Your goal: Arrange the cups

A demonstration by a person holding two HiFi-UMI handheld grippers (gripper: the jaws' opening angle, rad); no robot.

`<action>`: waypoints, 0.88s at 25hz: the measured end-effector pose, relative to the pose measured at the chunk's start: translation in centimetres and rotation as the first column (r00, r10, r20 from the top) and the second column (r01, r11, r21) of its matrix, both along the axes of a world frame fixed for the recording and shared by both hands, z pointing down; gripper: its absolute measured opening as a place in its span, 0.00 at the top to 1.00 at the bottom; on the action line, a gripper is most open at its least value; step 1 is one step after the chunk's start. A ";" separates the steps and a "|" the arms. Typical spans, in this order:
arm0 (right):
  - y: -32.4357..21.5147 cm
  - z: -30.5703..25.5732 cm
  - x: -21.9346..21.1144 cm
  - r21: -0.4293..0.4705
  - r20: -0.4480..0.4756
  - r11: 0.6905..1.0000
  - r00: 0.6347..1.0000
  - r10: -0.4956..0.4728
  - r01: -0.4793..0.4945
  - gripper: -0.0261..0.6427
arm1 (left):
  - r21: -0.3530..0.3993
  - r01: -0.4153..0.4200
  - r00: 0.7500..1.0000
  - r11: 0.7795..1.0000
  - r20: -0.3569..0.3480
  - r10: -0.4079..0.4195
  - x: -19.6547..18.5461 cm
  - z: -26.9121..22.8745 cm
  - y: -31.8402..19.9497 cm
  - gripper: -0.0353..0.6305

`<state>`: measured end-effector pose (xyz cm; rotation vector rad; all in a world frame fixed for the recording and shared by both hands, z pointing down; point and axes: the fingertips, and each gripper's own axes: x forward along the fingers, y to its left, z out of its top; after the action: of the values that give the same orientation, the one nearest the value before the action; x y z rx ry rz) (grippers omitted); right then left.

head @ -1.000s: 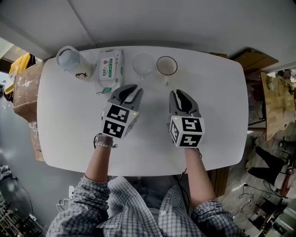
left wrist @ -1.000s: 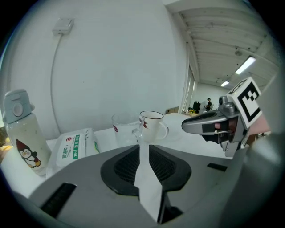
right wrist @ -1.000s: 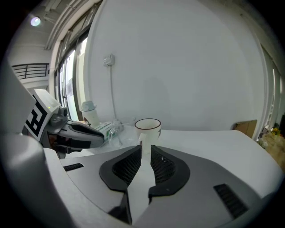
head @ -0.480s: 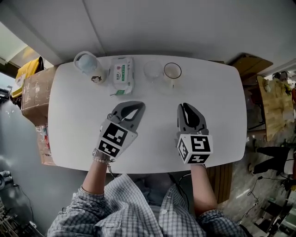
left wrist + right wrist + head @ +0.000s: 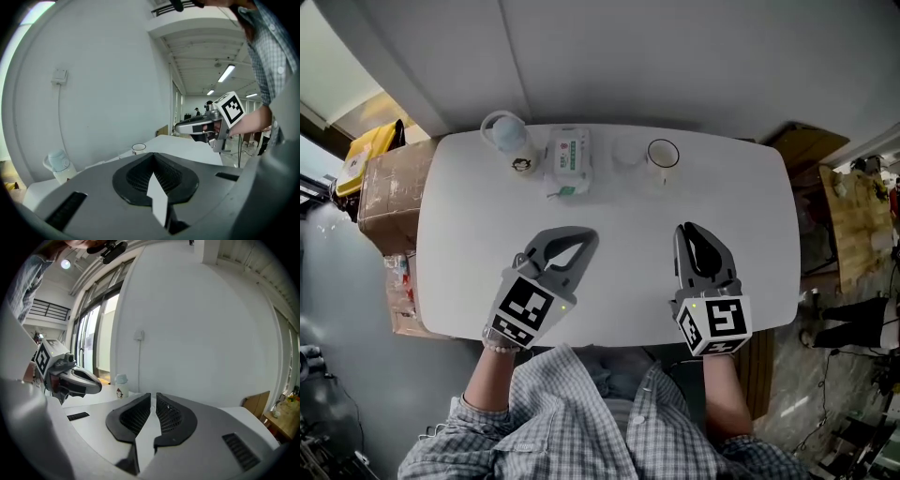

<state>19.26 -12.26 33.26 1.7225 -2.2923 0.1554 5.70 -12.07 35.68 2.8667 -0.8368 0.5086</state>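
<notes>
Two cups stand at the table's far edge: a clear glass cup (image 5: 628, 153) and, right of it, a white cup with a brown rim (image 5: 663, 153) (image 5: 138, 148). My left gripper (image 5: 588, 235) (image 5: 152, 155) hangs over the near half of the table, well short of the cups, shut and empty. My right gripper (image 5: 687, 228) (image 5: 153, 397) hovers beside it on the right. Its jaws are closing, with a thin slit left and nothing between them. Each gripper shows in the other's view: the right one (image 5: 206, 125) and the left one (image 5: 79, 380).
A pale blue-capped bottle (image 5: 508, 139) (image 5: 122, 386) and a pack of wipes (image 5: 568, 157) lie left of the cups on the white table (image 5: 469, 234). Cardboard boxes (image 5: 384, 187) stand off the table's left end. A white wall runs behind the far edge.
Both grippers have pulled back from the cups toward the table's near edge and risen. The right jaws have narrowed. The cups have not moved.
</notes>
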 end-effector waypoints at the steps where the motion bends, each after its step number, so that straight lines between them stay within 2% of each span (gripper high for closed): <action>1: 0.2 -0.4 -0.2 0.003 0.003 1.000 1.000 -0.003 0.003 0.89 | 0.000 0.006 1.000 1.000 -0.005 -0.006 -0.5 -0.2 0.2 0.93; 5: 0.4 -1.4 -1.3 0.018 0.017 1.000 1.000 -0.017 0.017 0.89 | 0.008 0.043 0.999 0.999 -0.009 -0.043 -2.7 -0.8 0.4 0.93; 9: 0.4 -2.1 -2.6 0.039 -0.012 0.998 0.999 -0.046 0.046 0.89 | 0.013 0.077 0.997 0.997 -0.029 -0.077 -4.0 -1.5 0.7 0.93; 15: 0.6 -2.9 -3.8 0.079 -0.016 0.993 0.996 -0.091 0.092 0.90 | 0.018 0.095 0.993 0.995 -0.068 -0.094 -4.4 -2.7 0.9 0.93; 22: 0.6 -3.2 -4.1 0.092 -0.002 0.991 0.995 -0.096 0.096 0.90 | 0.022 0.104 0.990 0.994 -0.102 -0.102 -4.6 -4.1 0.8 0.93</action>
<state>15.16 -11.70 30.03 1.6509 -2.4128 0.0330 1.06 -11.25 31.62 2.8276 -0.9754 0.3404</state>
